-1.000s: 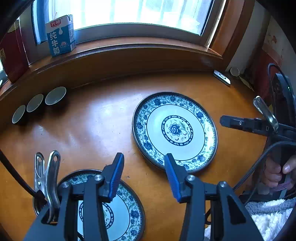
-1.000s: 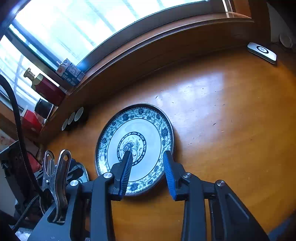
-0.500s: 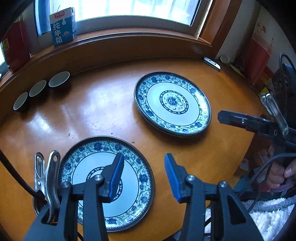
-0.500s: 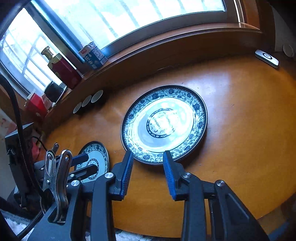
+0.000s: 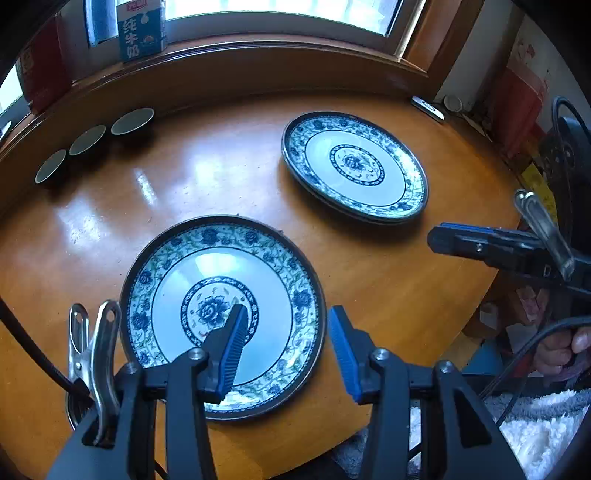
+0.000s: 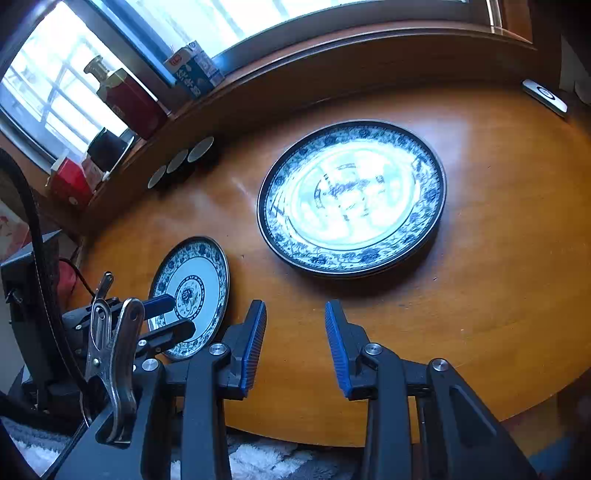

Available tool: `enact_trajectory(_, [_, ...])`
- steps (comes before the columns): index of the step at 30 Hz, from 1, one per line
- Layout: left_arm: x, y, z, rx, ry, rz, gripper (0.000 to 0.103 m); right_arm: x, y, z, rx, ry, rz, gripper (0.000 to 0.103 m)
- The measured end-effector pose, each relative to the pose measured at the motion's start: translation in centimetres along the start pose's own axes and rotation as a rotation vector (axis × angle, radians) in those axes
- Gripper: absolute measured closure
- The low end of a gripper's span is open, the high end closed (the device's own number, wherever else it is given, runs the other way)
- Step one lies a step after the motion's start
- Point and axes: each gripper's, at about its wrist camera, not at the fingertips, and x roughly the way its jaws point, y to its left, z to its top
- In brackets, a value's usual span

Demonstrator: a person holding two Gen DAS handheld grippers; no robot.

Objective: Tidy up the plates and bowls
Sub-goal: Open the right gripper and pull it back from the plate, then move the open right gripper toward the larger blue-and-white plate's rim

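Two blue-and-white patterned plates lie flat on the round wooden table [image 5: 229,173]. The near plate [image 5: 207,273] lies under my left gripper [image 5: 286,332], which is open and empty above its right rim. The far plate [image 5: 354,166] lies to the right, apart from both grippers. In the right wrist view the far plate [image 6: 351,195] is ahead of my right gripper [image 6: 295,332], which is open and empty above bare table near the front edge. The near plate [image 6: 192,288] is at its left. Three small dark cups [image 5: 88,138] stand in a row at the back left.
A milk carton [image 5: 142,27] and a red box [image 6: 129,99] stand on the window sill behind the table. A small white device [image 6: 545,96] lies at the table's far right. The table's front edge is just below both grippers, with white fluffy cloth [image 5: 535,417] beyond it.
Both grippers have drawn back and risen toward the table's front edge. The near plate has come fully into the left wrist view. Both stay open.
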Motion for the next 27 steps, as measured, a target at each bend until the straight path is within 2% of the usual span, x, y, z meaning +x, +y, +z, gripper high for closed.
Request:
enact_trajectory(7, [0.0,2.2,-1.7,-0.073,0.025,0.032,0.055,2.3,2.4,0.3,-0.078,0.062,0.03,0.068])
enact_trajectory(14, [-1.2,4.1,-3.4,-0.163,0.004,0.084,0.055,4.6,4.1,0.9,-0.132,0.13,0.035,0.068])
enact_trajectory(22, [-2.2,6.0,-4.3,-0.233,-0.013,0.135,0.055,6.4,6.5,1.9,-0.219,0.154,0.112,0.068])
enact_trajectory(27, [-2.5,7.0,-4.5,-0.261,-0.019,0.151,0.055,7.3,7.5,2.6,-0.251,0.158,0.094,0.068])
